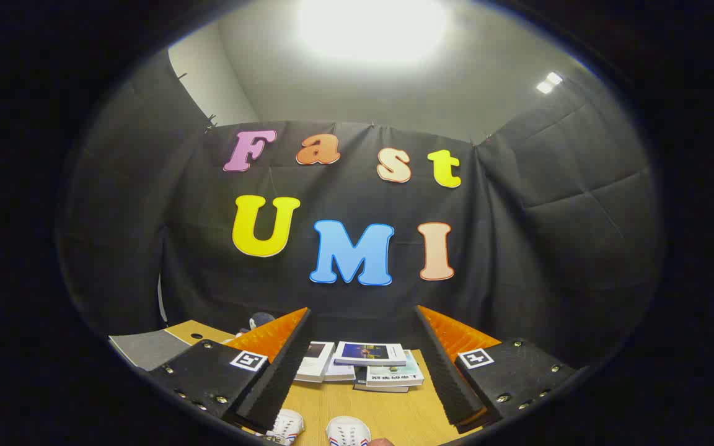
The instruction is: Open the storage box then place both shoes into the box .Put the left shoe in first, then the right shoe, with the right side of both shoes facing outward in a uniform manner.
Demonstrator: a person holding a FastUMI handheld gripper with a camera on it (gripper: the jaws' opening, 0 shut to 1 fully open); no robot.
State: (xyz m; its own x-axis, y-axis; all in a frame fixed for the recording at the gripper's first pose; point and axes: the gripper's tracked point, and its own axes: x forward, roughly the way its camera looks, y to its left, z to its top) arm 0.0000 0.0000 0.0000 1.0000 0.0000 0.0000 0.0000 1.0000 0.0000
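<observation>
The gripper (363, 365) is held up above the tabletop (394, 415), tilted so that it looks mostly at the dark cloth wall (549, 235) of the booth and the pale ceiling with its bright lamp (372, 28) overhead. Its jaws stand wide apart with nothing between them but air; neither finger touches anything. Down low between the two fingers, close in, sit the toes of two white shoes side by side on the light wood: the left-hand shoe (285, 426), just beside the left finger, and the right-hand shoe (348, 432), a little apart from it, with red and blue stripes showing along its lower edge. Which of them is the left or right shoe of the pair I cannot tell from here. Something small and reddish (382, 442) peeks in just beside the right-hand shoe, too little of it to name. Farther along the tabletop, beyond the shoes and framed by the open fingers, lies a loose pile of books (369, 362), several stacked and overlapping, the top one with a dark blue cover. Off beyond the left finger there is a grey panel (146, 348) at the edge of the tabletop and a small rounded dark thing (261, 320) behind the finger, mostly hidden.
</observation>
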